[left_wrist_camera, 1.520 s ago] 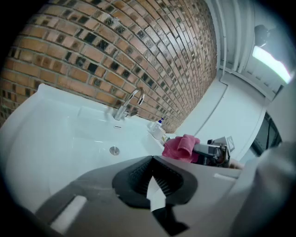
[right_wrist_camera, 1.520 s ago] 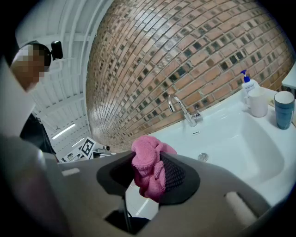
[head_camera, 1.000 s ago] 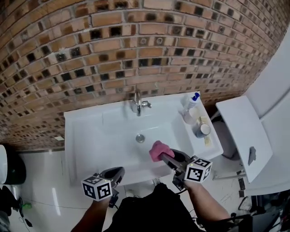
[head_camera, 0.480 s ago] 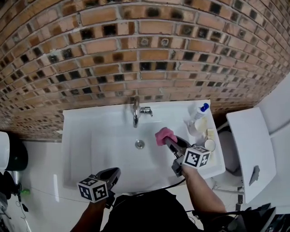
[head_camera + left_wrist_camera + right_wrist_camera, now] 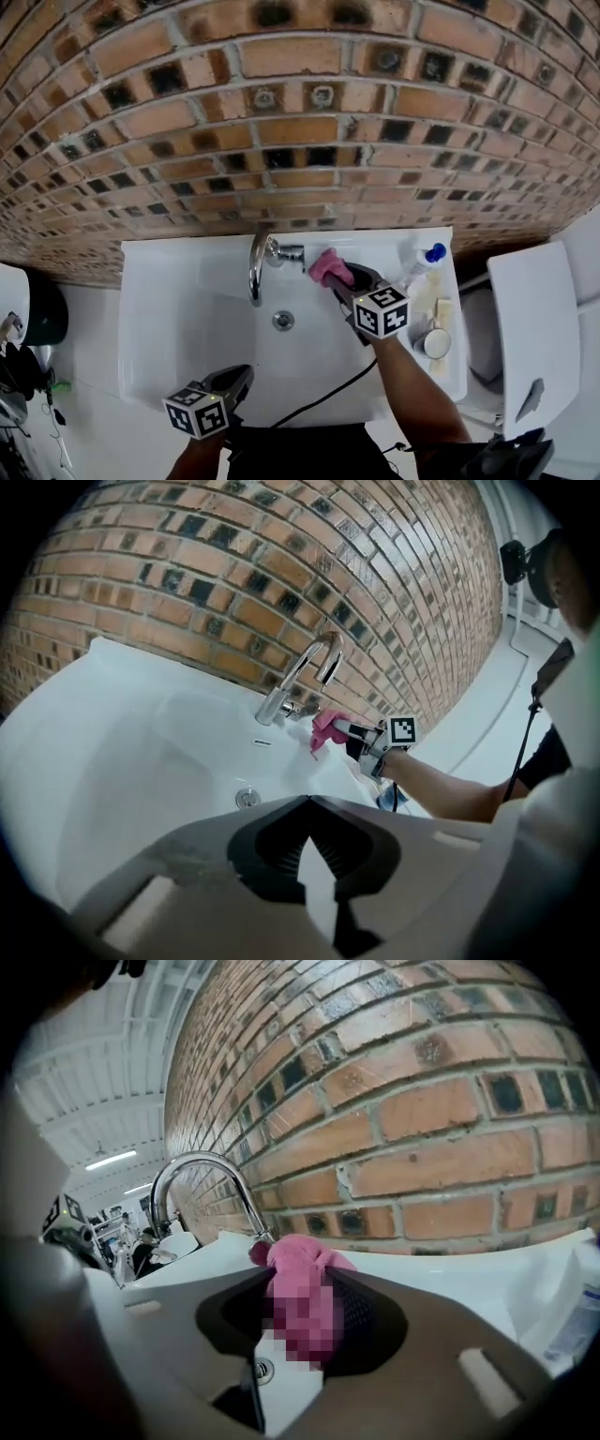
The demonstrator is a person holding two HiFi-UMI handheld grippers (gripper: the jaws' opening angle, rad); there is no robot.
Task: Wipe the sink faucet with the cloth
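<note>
Cloth (image 5: 324, 264) in right gripper (image 5: 336, 276), beside faucet (image 5: 255, 267)

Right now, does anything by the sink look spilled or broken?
Nothing stands out. The faucet stands upright, the sink looks clean, and the right gripper holds the pink cloth beside the faucet's base.

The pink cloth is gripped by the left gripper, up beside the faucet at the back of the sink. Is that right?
Not quite. The pink cloth is gripped by the right gripper, not the left. The right gripper view shows it clamped between that gripper's jaws, up beside the faucet at the back of the sink. The left gripper holds nothing.
</note>
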